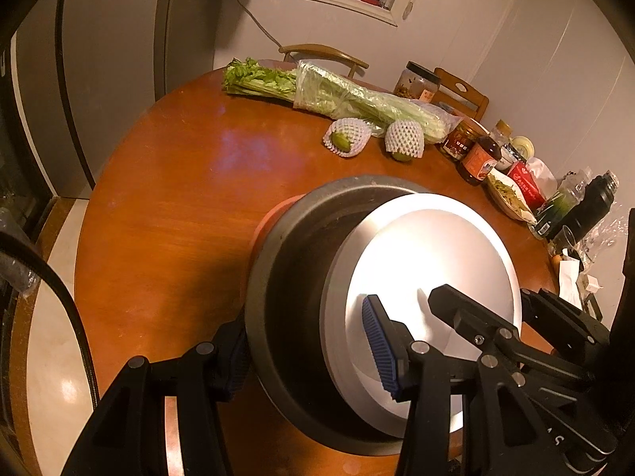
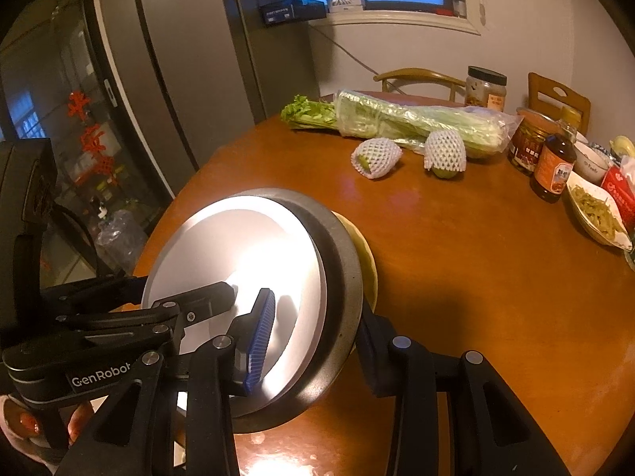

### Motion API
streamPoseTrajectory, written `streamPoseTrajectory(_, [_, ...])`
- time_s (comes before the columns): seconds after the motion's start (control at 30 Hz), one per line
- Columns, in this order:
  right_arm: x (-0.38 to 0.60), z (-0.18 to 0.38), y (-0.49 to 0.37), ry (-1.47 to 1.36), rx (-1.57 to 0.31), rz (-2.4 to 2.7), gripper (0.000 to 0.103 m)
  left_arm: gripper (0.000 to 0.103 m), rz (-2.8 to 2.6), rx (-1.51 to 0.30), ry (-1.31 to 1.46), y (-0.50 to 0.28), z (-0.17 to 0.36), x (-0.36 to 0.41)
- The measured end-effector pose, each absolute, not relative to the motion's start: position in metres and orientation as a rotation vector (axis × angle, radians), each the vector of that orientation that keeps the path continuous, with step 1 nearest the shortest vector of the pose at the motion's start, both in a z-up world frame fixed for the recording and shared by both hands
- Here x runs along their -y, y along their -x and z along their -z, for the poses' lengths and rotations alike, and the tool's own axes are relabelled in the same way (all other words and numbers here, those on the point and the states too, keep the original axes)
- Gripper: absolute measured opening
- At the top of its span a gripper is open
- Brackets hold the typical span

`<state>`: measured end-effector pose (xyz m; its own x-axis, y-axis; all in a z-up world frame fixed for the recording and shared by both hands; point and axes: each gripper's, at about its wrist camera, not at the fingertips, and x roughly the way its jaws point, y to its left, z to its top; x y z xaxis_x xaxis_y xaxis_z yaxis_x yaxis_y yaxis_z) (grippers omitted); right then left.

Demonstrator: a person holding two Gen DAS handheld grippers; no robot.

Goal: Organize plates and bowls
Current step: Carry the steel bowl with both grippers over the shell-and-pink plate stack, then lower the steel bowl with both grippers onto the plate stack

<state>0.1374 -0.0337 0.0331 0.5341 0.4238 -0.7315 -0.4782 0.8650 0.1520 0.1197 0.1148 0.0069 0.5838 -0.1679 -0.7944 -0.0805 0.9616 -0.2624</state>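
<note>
Presently both my tongs clamp the stacked dishes: left gripper [image 1: 313, 361] on the dark bowl's [image 1: 293, 261] left rim, right gripper [image 2: 313, 341] on its right; white plate [image 1: 436, 261] nested between.

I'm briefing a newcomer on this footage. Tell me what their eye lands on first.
The stack of dishes gripped from both sides: a glaring white plate nested in a dark grey bowl, at the table's near edge. Behind it, bagged celery lies across the round wooden table, with two foam-netted fruits in front.
</note>
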Motion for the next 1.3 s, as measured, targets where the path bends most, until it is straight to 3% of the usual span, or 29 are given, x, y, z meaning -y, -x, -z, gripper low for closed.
streamPoseTrajectory(1.3, [0.023,-0.021,-0.142,0.127,-0.836,-0.528,0.04,0.052,-0.003,-0.957,0.231,-0.127,0.005,-0.116])
